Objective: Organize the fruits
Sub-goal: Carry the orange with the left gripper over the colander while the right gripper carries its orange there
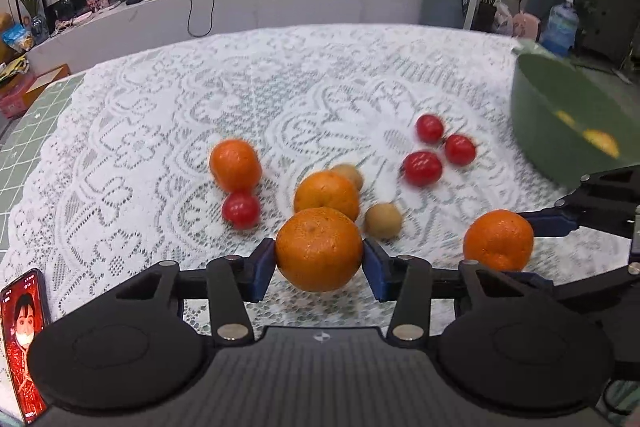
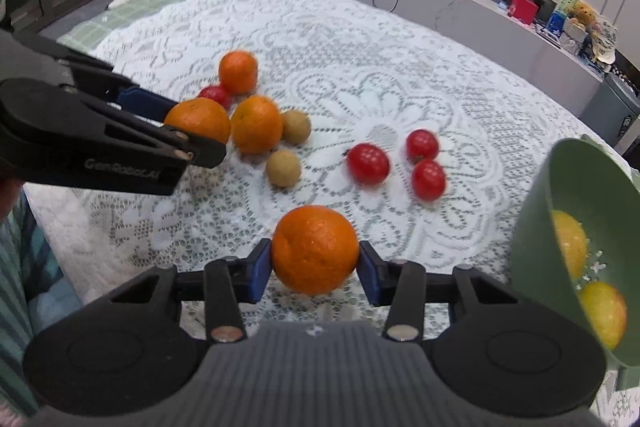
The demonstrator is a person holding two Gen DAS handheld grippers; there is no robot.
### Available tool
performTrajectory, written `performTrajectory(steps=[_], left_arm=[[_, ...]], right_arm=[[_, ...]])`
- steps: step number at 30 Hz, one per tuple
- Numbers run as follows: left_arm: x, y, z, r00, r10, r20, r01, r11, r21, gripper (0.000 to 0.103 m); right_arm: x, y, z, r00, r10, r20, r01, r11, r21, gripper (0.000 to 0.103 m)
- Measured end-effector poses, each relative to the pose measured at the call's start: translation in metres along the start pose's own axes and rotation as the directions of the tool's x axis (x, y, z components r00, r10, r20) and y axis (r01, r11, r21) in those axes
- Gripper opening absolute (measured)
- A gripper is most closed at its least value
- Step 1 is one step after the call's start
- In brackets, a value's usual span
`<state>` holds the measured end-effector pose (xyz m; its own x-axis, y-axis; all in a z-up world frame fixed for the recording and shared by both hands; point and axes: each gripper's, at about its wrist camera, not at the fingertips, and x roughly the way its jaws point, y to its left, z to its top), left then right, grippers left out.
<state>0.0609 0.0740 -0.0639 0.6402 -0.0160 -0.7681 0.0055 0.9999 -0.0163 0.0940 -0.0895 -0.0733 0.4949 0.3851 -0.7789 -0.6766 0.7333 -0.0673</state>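
My left gripper (image 1: 319, 255) is shut on an orange (image 1: 319, 247), its blue pads pressing both sides, just above the lace cloth. My right gripper (image 2: 315, 259) is likewise shut on another orange (image 2: 315, 247). Each gripper shows in the other's view: the right gripper (image 1: 518, 247) with its orange (image 1: 496, 237), the left gripper (image 2: 188, 129) with its orange (image 2: 200, 117). On the cloth lie two more oranges (image 1: 235, 165) (image 1: 327, 195), two small brown fruits (image 1: 383, 221) (image 1: 350, 175), a lone tomato (image 1: 241, 210) and three tomatoes (image 1: 422, 167) together.
A green bowl (image 2: 532, 227) stands tilted at the right and holds yellow fruit (image 2: 604, 311). A phone (image 1: 24, 339) stands at the near left. The lace cloth (image 1: 240, 87) covers the table, with a green mat (image 1: 32, 131) at its left edge.
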Motion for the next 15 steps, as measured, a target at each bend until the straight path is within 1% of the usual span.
performTrajectory(steps=[4,7,10,15], left_arm=[[-0.018,-0.01,0.014,0.999,-0.041,0.03,0.041,0.999,-0.006,0.053],[-0.031,-0.02,0.029,0.995,-0.078,0.065,0.078,0.997,0.009,0.053],[-0.042,-0.034,0.044,0.989,-0.115,0.093,0.112,0.993,0.035,0.053],[-0.048,-0.058,0.067,0.976,-0.193,0.105,0.187,0.98,0.068,0.053]], right_arm=[[-0.021,-0.014,0.003,0.999,-0.008,0.048,0.006,0.999,0.038,0.043],[-0.037,-0.028,0.006,0.997,-0.009,0.075,0.003,0.997,0.078,0.043],[-0.054,-0.042,0.006,0.995,-0.027,0.098,0.016,0.994,0.111,0.043],[-0.078,-0.07,0.007,0.989,-0.073,0.132,0.048,0.982,0.182,0.043]])
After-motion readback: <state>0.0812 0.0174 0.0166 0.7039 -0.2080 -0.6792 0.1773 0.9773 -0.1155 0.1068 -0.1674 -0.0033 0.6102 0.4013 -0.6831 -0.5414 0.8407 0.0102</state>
